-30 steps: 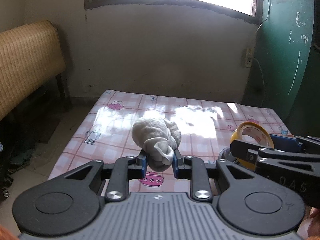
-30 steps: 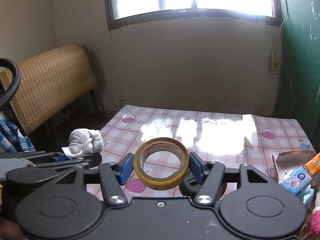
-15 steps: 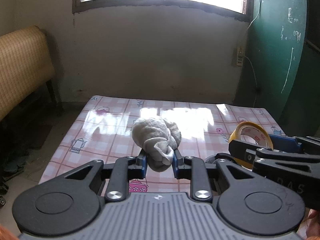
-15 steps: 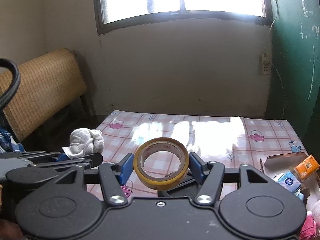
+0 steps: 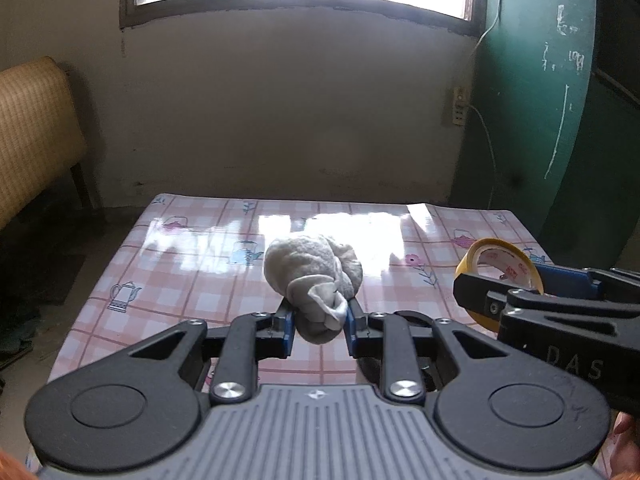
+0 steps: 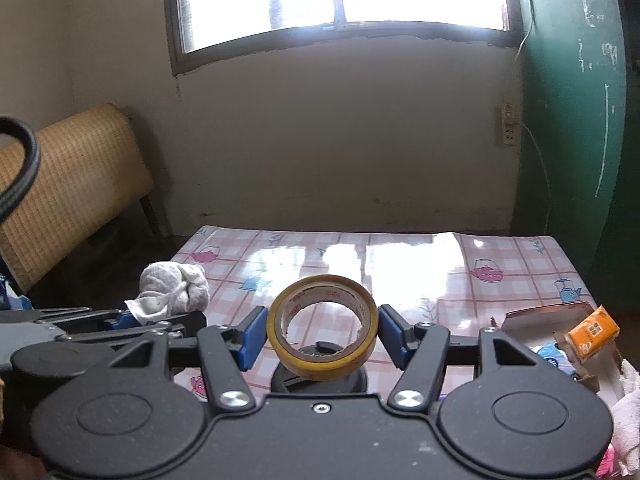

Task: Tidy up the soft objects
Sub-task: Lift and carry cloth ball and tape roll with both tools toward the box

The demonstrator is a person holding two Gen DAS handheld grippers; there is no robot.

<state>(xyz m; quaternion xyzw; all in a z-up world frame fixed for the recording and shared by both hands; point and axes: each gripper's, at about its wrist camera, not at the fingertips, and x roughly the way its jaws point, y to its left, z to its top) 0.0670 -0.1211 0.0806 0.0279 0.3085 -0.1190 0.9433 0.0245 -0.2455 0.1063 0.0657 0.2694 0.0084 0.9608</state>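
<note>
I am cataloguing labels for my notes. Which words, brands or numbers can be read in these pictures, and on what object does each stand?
"DAS": embossed on the right tool's black body, left wrist view.
Red print inside the tape roll: too small to read.
Orange packet, dark print: blurred.
Chalk marks on the green door: illegible.

Table ahead lies open; box clutter, seemingly, crowds right edge.

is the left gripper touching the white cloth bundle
Touching: in the left wrist view both blue pads of the left gripper press the sides of the white cloth bundle.
</note>
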